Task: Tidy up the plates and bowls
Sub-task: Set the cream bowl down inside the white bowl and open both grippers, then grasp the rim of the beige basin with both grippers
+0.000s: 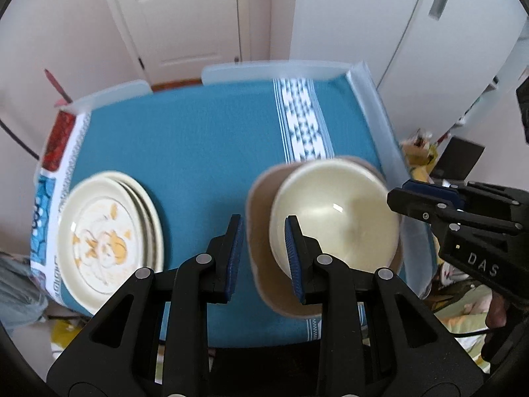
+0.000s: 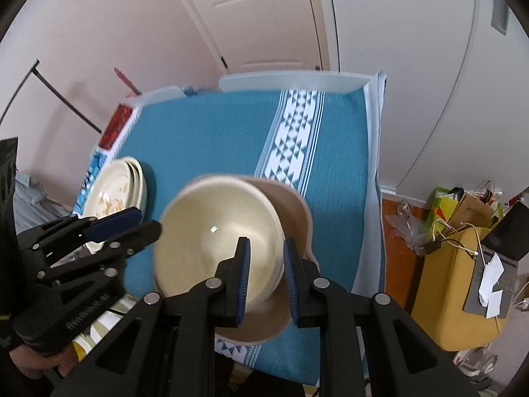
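A cream bowl (image 1: 334, 211) sits nested inside a larger tan bowl (image 1: 261, 251) on the blue cloth. My left gripper (image 1: 264, 254) is open, its jaws astride the bowls' left rims. My right gripper (image 2: 264, 271) is open, its jaws astride the right rims of the cream bowl (image 2: 215, 231) and tan bowl (image 2: 297, 211). A stack of cream plates with an orange pattern (image 1: 105, 235) lies at the left, also in the right wrist view (image 2: 115, 188). The right gripper (image 1: 456, 211) shows at the right of the left wrist view, the left gripper (image 2: 125, 225) at the left of the right wrist view.
The blue cloth with a white patterned stripe (image 1: 297, 119) covers a small table (image 2: 297, 79) with raised white edges at the back and right. Bags and cables (image 2: 463, 225) crowd the floor at the right. A white door (image 1: 185, 16) stands behind.
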{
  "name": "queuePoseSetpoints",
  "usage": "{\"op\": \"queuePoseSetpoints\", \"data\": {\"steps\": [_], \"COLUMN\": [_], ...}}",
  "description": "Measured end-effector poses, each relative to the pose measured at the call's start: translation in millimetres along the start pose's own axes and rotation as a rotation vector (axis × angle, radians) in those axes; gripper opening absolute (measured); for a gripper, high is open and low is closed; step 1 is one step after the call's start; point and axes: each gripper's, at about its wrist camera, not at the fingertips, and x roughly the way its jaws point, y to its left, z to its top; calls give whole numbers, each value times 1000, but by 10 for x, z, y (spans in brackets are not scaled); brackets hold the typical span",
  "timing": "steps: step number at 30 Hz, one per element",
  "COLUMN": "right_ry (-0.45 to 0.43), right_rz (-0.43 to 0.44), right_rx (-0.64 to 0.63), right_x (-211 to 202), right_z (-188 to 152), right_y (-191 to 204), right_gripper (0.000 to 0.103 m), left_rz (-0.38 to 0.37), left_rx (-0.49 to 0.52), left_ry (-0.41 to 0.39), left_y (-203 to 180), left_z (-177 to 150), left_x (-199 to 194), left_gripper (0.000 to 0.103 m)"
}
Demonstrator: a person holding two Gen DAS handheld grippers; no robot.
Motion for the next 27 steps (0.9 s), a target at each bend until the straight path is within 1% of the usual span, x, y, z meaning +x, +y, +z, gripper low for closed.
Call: {"op": "queuePoseSetpoints", "data": {"steps": [2, 3, 4, 5, 6, 7, 8, 9, 10, 12, 14, 16, 18, 20, 21, 23, 25, 27], "right_ry": [-46, -75, -113, -136, -171, -199, -219, -243, -250, -239, -182, -138, -133, -113, -86, -24, 45, 96], "right_rz": [9, 11, 3, -4, -15, -23, -24, -23, -24, -44, -61, -102, -136, -194, -228, -267, -273, -282], "right_rx": [5, 0, -6, -11, -12, -8, -4, -5, -8, -20, -21, -1, 25, 43, 41, 39, 42, 36], "right_x": [-132, -209, -310, -370, -456, -525, -568, -619, -646, -683, -679, -664, -665, -632, -578, -444, -285, -172], "right_z": [18, 23, 15, 18, 4, -11, -18, -41, -56, -90, -109, -119, -129, -136, -147, -168, -212, -282], "right_y": [36, 62, 100, 118, 144, 156, 164, 176, 184, 187, 172, 131, 89, 69, 58, 31, 8, -34], "right_gripper": [19, 19, 19, 19, 30, 61, 82, 103, 103, 103, 103, 103, 103, 103, 103, 103, 103, 103], "left_rz": [-19, -27, -27, -22, -8, 0, 6, 8, 10, 18, 6, 1, -9, -18, -24, -40, -60, -80], "left_rx": [-2, 2, 7, 14, 24, 31, 43, 62, 79, 114, 130, 142, 160, 178, 187, 200, 214, 231], "left_ry": [-51, -85, -101, -116, -139, -160, -194, -213, -208, -162, -121, -72, -14, 35, 58, 88, 123, 157], "left_y": [67, 100, 116, 129, 151, 166, 185, 193, 198, 229, 301, 379, 452, 490, 500, 504, 507, 488], "left_z": [28, 40, 45, 48, 52, 52, 40, 32, 34, 33, 3, -31, -81, -128, -152, -190, -234, -262], "left_x": [-152, -254, -309, -358, -424, -468, -530, -562, -568, -518, -472, -402, -287, -160, -95, 15, 149, 289], "left_gripper": [23, 26, 36, 48, 80, 100, 103, 103, 103, 103, 103, 103, 103, 103, 103, 103, 102, 100]}}
